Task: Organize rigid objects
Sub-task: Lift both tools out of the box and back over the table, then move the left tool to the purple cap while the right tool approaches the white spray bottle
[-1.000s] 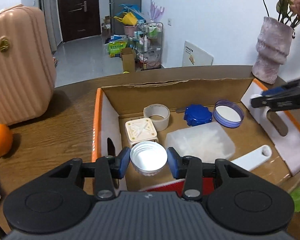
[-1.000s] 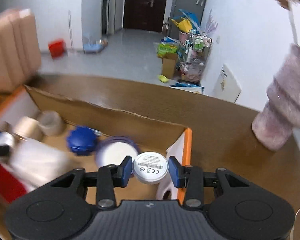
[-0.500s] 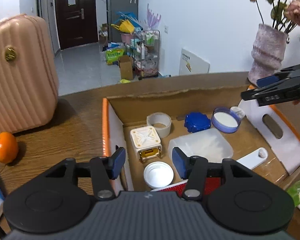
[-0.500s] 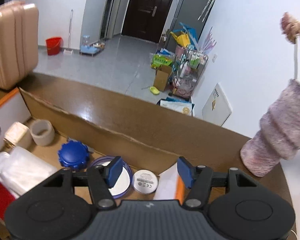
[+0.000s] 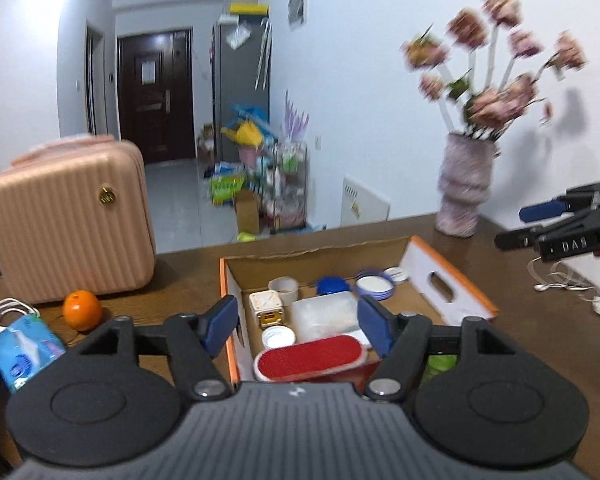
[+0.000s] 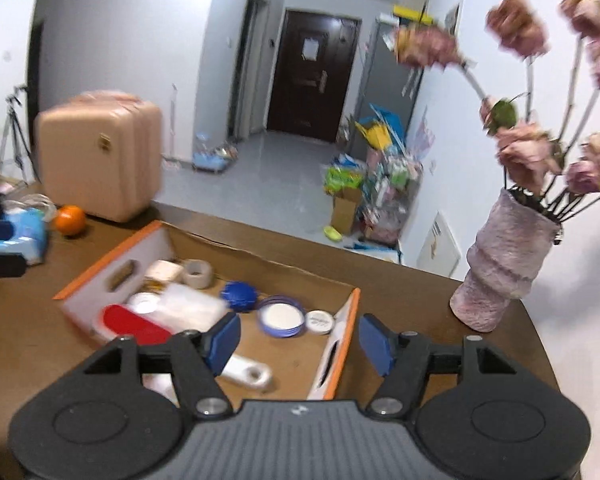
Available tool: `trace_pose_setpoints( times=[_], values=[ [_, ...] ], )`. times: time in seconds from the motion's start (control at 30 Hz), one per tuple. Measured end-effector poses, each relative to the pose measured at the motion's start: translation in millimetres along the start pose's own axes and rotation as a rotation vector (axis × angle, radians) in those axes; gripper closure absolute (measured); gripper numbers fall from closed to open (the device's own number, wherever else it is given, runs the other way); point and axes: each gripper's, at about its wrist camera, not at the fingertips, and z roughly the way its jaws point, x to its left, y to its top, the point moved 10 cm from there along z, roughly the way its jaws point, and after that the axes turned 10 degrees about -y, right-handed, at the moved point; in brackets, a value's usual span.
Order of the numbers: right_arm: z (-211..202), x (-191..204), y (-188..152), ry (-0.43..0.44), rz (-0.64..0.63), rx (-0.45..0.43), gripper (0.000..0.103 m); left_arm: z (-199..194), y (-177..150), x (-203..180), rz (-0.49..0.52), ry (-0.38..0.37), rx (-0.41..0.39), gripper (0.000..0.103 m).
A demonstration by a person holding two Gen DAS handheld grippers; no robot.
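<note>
An orange-edged cardboard box [image 5: 448,284] on the brown table holds several rigid items. Among them are a white cap [image 5: 278,337], a red oval piece [image 5: 310,358], a clear container [image 5: 326,312], a cream square block [image 5: 266,306], a tape roll [image 5: 284,286] and a blue lid [image 5: 332,285]. A small white disc [image 6: 319,322] lies beside a purple-rimmed lid [image 6: 281,316] in the box's corner. My left gripper [image 5: 298,322] hangs above the box's near end, jaws opening, nothing between them. My right gripper [image 6: 300,340] hovers over the box's right wall [image 6: 336,356], jaws opening and empty.
A pink suitcase [image 5: 68,216], an orange [image 5: 82,309] and a blue tissue pack [image 5: 24,344] stand left of the box. A vase of dried flowers [image 5: 464,192] is at the far right. White earphones [image 5: 560,284] lie on the table at right.
The left gripper let the white cap go into the box and the right gripper released the white disc. Both have since drawn back and risen, with their jaws spreading wider.
</note>
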Motion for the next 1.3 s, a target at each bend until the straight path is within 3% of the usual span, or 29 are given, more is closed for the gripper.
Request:
trace_pose_setpoints(
  times=[0.23, 0.33, 0.57, 0.67, 0.83, 1.3],
  values=[
    [-108, 29, -56, 0.083, 0.067, -0.115, 0.027, -92, -33, -49, -0.004, -0.048, -0.091, 0.018],
    [-138, 45, -88, 0.091, 0.092, -0.157, 0.027, -121, -60, -69, -0.004, -0.023, -0.134, 0.018],
    [-182, 65, -170, 0.007, 0.2, -0.199, 0.026, -159, -133, -117, -0.001, 0.048, -0.147, 0.016],
    [-191, 71, -203, 0.008, 0.226, -0.175, 0.025, -166, -161, -128, -0.012, 0.07, -0.142, 0.016],
    [-192, 70, -234, 0.012, 0.252, -0.123, 0.025, -154, -200, -147, 0.006, 0.047, -0.037, 0.016],
    [-141, 73, -236, 0.031, 0.261, -0.043, 0.027, -109, -209, -151, 0.027, 0.0, 0.046, 0.015]
  ],
)
